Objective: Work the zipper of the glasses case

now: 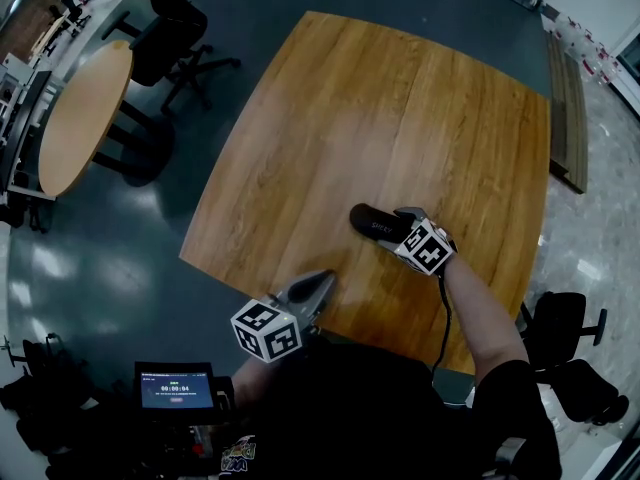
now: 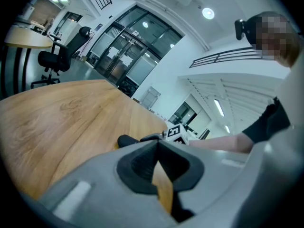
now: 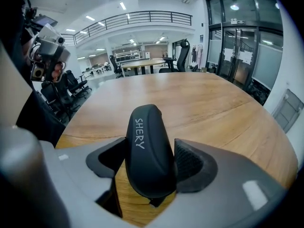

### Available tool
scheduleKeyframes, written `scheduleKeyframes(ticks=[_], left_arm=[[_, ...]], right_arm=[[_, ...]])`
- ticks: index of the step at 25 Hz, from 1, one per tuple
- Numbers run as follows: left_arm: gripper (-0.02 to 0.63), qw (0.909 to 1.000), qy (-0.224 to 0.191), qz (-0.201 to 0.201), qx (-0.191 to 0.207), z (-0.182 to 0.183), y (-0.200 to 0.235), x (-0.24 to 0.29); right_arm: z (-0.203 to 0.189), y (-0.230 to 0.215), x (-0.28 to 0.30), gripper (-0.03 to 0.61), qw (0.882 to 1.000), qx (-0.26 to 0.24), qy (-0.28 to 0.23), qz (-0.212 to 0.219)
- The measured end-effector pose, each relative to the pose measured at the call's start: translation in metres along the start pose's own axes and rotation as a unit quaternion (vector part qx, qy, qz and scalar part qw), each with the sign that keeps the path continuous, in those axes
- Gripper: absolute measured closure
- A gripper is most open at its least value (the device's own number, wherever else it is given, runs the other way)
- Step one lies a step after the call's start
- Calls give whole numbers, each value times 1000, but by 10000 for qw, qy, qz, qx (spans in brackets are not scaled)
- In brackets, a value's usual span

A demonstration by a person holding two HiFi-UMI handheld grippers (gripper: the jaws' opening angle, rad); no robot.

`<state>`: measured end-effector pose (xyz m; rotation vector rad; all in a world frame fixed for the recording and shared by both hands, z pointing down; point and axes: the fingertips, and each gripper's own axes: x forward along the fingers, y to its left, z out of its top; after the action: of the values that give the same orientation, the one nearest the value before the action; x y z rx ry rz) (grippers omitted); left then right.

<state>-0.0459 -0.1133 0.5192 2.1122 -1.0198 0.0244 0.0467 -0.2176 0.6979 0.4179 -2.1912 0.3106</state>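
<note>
The black glasses case [image 1: 372,222] lies on the wooden table [image 1: 380,108] towards its near right side. In the right gripper view the case [image 3: 146,146], with white lettering, stands on end between the jaws of my right gripper [image 3: 151,159]. The jaws stand wide; the right pad [image 3: 190,163] is close against the case and a gap shows at the left pad. In the head view the right gripper [image 1: 394,228] sits at the case's near end. My left gripper [image 1: 326,278] is shut and empty near the table's front edge, pointing at the case [image 2: 125,140].
A round wooden table [image 1: 85,118] and office chairs [image 1: 172,38] stand on the floor at left. Another chair [image 1: 560,333] is at the right. A small screen [image 1: 177,386] hangs below the left gripper. The table's near edge [image 1: 300,313] runs under the left gripper.
</note>
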Motion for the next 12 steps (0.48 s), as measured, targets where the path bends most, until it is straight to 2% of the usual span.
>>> scheduleKeyframes(ticks=[7,12], left_arm=[[611,10000,57,24,1,-4,4,-3],[611,10000,81,44,14,-5,8,-7]], right_arm=[[-1,2,2,237,9989,-410,211,63],[-5,8,12,222,9945,-993,340,-55]])
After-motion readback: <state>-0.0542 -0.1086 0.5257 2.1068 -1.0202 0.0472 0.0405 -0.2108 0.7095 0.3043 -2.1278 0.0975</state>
